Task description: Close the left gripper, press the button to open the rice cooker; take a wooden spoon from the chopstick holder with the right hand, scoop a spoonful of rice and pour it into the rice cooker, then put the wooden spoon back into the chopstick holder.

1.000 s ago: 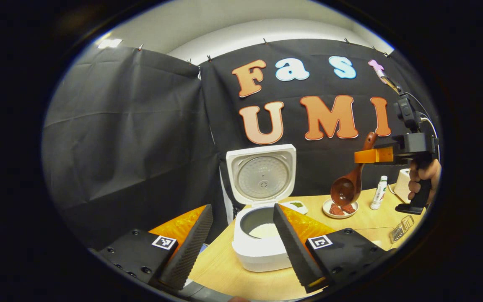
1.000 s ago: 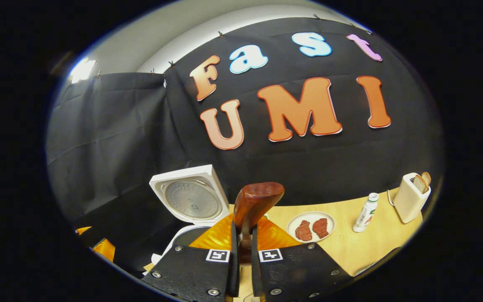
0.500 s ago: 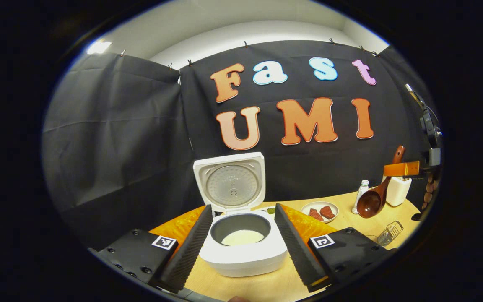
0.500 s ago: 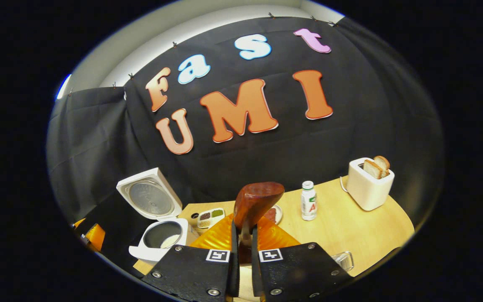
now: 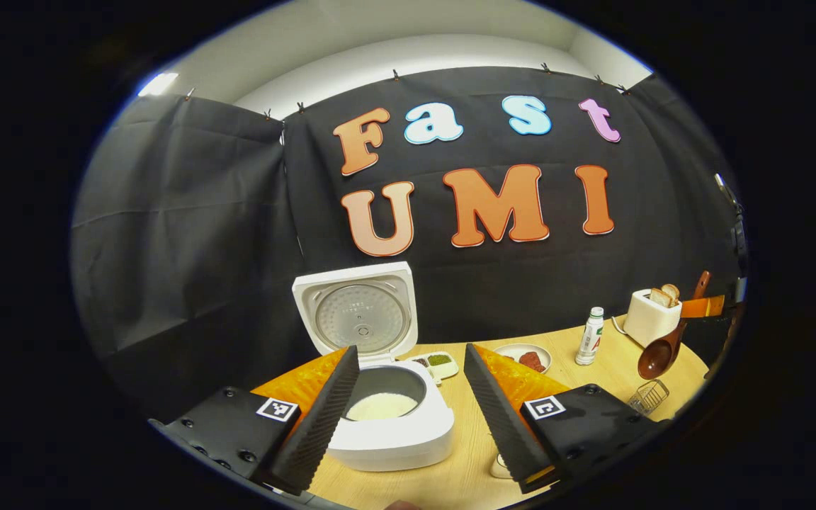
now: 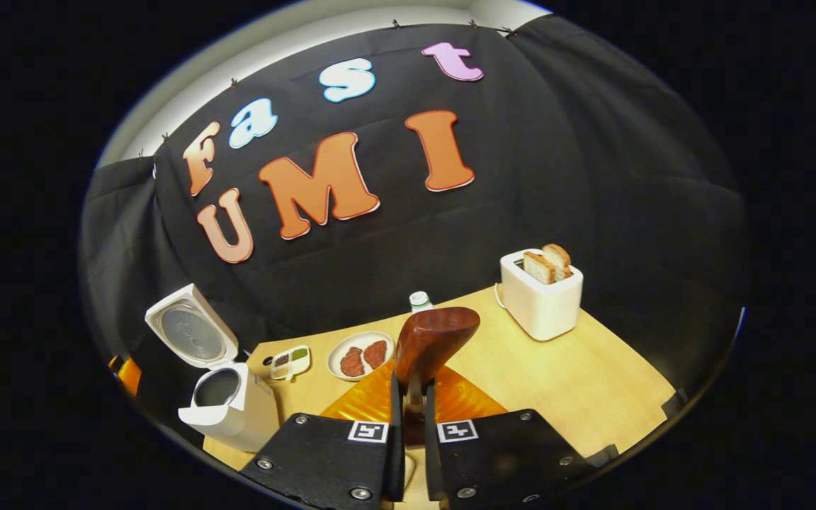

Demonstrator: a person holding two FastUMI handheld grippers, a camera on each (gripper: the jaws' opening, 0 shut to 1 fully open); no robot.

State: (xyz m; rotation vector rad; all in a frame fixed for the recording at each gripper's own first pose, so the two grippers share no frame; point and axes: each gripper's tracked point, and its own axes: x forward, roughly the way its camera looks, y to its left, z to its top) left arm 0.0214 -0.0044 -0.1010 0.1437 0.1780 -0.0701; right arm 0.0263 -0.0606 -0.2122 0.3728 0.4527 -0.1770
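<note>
Wooden spoon (image 6: pixel 436 340) in right tool (image 6: pixel 408 414)

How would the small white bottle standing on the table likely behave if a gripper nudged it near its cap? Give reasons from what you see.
The bottle is tall and narrow and stands upright on the table, so a high nudge would probably tip it. Its round body suggests it might then roll. It looks like plastic, so likely light and not fragile, though its fill cannot be seen.

Pretty evenly lit, source somewhere overhead, bright ceiling light (image 5: pixel 157 83) glaring at 10 o'clock in left gripper view. Soft shadows on the table (image 6: pixel 592 375). Sharp mid-frame, heavy fisheye bending and dimming toward edges. No real motion blur.
</note>
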